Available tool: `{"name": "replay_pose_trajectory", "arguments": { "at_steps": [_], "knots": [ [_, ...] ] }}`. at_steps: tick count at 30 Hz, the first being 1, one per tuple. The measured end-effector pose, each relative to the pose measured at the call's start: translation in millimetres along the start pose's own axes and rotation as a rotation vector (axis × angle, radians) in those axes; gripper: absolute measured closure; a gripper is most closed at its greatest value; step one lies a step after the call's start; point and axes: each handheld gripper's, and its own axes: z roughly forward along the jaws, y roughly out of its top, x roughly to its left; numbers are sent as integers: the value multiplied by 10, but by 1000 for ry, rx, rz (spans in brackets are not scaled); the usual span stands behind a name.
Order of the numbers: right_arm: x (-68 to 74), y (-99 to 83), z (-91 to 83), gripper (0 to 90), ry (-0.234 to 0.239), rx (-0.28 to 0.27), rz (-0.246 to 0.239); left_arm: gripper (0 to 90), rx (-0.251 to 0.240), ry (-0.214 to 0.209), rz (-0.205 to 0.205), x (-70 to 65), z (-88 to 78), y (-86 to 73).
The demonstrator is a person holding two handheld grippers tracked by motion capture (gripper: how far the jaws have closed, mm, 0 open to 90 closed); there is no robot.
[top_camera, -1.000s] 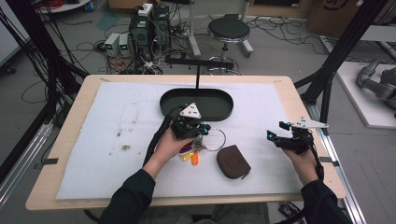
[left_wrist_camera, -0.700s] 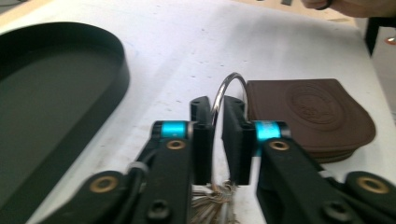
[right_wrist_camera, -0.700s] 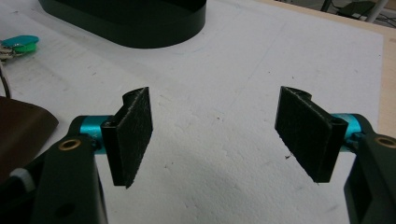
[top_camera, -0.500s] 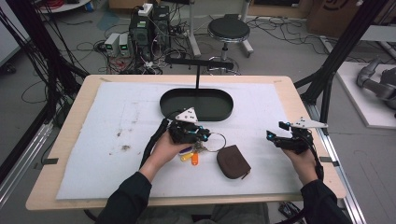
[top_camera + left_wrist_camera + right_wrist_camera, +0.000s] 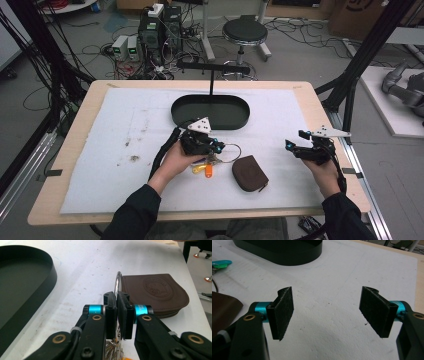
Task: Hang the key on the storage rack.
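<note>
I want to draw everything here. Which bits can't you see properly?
- Keys, high view: the left gripper and hand cover most of the bunch.
- Key ring, left gripper view: its lower part is pinched between the shut jaws.
- Brown pouch, right gripper view: cut off by the edge and a jaw.

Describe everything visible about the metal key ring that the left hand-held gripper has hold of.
The thin silver metal key ring is a plain wire loop, seen edge-on and upright in the left gripper view. The left hand-held gripper is shut on its lower part. Keys with orange and teal tags hang below it. Just behind it lies the brown leather zip pouch on the white mat.
</note>
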Motion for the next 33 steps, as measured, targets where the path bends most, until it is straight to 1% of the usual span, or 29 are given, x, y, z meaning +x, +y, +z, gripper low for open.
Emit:
{"name": "replay_pose_trajectory", "arguments": {
  "at_steps": [3,4,7,12,14,15,17,19,21,24,25,28,30,33],
  "knots": [
    [0,0,3,282,-2,0,-6,863,-3,-6,0,-7,-14,-9],
    [1,0,1,283,-2,1,-5,864,-4,-4,6,-6,-23,-10],
    [-1,0,-1,283,-1,-1,-1,865,-30,0,0,-11,-64,-12],
    [2,1,1,283,-2,2,-3,865,-85,14,-9,1,-192,7],
    [1,0,4,282,-3,2,-5,865,-109,28,-14,-4,-251,20],
    [1,1,6,282,-5,1,-4,865,-121,34,-10,-4,-289,27],
    [-1,0,6,283,-4,3,-5,865,-136,42,-11,-8,-341,40],
    [0,1,7,283,-5,5,-6,866,-146,54,-3,-10,-398,57],
    [6,2,12,283,-5,5,-3,866,-175,62,-4,-18,-456,68],
    [6,2,21,284,-7,8,-6,866,-194,75,-1,-17,-527,86],
    [2,2,24,284,-7,9,-9,865,-197,81,6,-12,-563,96],
    [0,1,30,284,-9,8,-3,865,-222,94,3,0,-630,117],
    [-2,1,29,284,-11,9,-2,866,-231,114,7,10,-683,141],
    [-2,1,29,284,-11,12,-2,866,-249,132,11,30,-747,178]
  ]
}}
